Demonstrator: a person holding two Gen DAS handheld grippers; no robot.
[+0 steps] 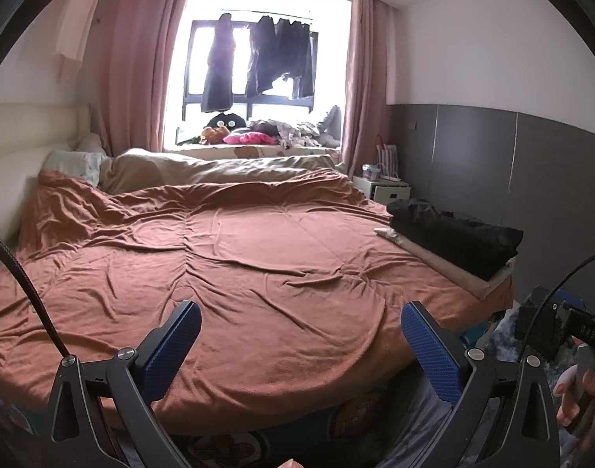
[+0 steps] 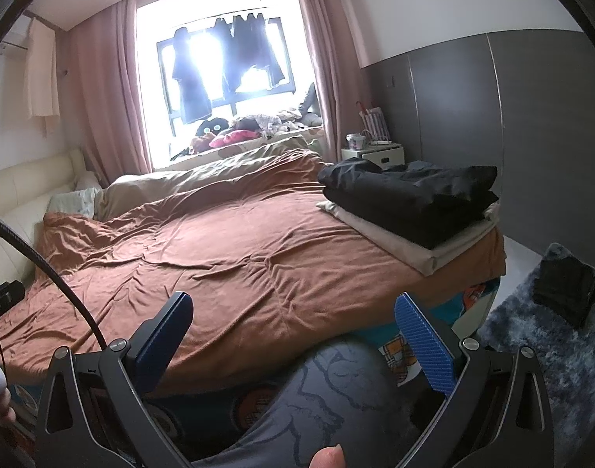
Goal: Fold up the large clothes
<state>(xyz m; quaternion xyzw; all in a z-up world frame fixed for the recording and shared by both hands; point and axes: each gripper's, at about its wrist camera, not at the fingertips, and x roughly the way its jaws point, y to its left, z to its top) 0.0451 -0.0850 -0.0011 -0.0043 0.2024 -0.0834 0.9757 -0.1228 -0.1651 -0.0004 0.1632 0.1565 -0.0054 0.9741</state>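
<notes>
**Hovering at the foot of the bed**

Holding both grippers above the near edge of the brown blanket (image 1: 235, 257), we keep the left gripper (image 1: 300, 325) and right gripper (image 2: 293, 318) with fingers spread wide, gripping nothing. On the blanket's far right corner, a folded black garment (image 2: 410, 195) rests on a folded beige cloth (image 2: 406, 243).

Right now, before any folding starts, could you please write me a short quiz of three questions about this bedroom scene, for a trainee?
1. True or false: the left gripper and the right gripper are both open and hold nothing.
2. The black garment lies on: A) a beige folded cloth, B) the nightstand, C) a pillow.
3. What colour is the blanket on the bed?

Key: 1 true; 2 A, the beige folded cloth; 3 rust brown.
</notes>
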